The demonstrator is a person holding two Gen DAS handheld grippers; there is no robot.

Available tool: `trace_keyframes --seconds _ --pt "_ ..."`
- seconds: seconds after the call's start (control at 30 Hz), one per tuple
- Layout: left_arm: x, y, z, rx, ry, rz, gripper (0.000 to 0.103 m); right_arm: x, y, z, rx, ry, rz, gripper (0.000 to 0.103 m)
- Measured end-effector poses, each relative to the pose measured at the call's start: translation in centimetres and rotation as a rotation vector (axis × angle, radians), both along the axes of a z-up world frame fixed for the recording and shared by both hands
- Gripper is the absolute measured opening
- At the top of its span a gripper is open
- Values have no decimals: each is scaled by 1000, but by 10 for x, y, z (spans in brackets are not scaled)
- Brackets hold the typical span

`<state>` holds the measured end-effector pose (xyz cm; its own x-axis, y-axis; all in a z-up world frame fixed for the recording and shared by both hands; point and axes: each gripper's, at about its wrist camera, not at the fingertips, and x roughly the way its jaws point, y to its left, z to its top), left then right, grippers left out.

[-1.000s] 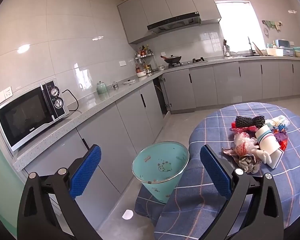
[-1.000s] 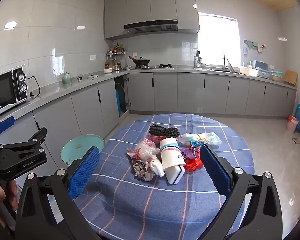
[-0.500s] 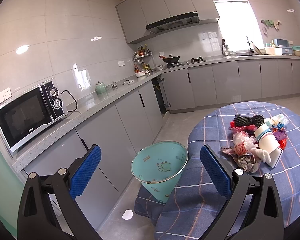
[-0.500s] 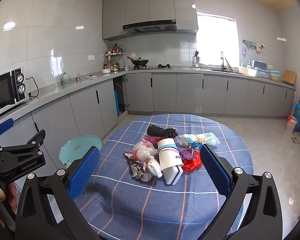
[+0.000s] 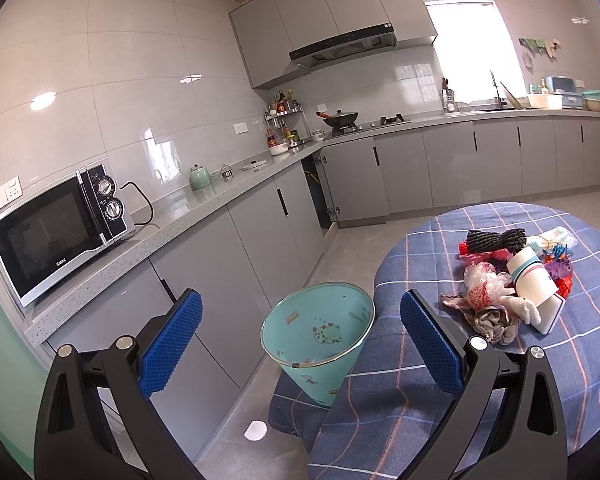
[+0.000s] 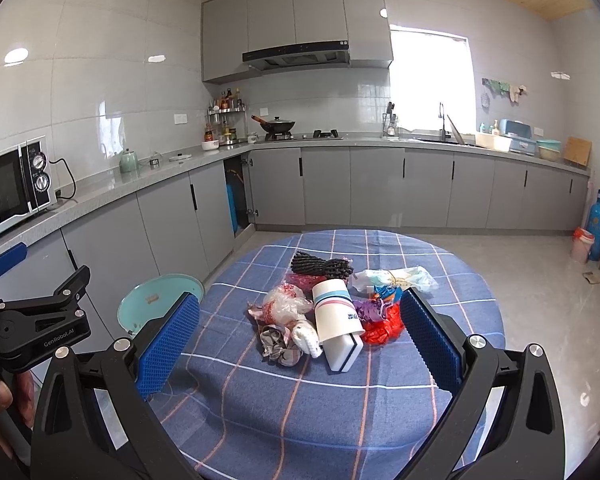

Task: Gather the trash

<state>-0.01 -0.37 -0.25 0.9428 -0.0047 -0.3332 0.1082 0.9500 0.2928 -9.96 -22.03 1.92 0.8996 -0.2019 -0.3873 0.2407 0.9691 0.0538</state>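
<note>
— Trash [image 6: 324, 308] lies heaped near the middle of the round worktop [image 6: 308, 400] with its blue checked cloth: a white paper cup [image 6: 334, 314] on its side, crumpled plastic bags [image 6: 286, 304], a black knitted bundle [image 6: 320, 266] and red scraps [image 6: 382, 330].

— And the bin?

— The teal waste bin [image 5: 320, 332] stands on the floor just beside the worktop's edge, tilted; only its printed inner wall shows, with nothing seen inside.

— The tools?

— The left tool [image 5: 300, 332] hangs above the bin, jaws wide apart, gripping nothing. The right tool [image 6: 300, 340] faces the heap, jaws likewise spread, clear of every piece.
</note>
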Motion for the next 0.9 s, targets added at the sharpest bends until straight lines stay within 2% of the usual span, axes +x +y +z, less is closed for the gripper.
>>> trace_keyframes --seconds 0.9 --pt "-2 2 3 -4 -9 -1 97 0 4 0 7 2 8 99"
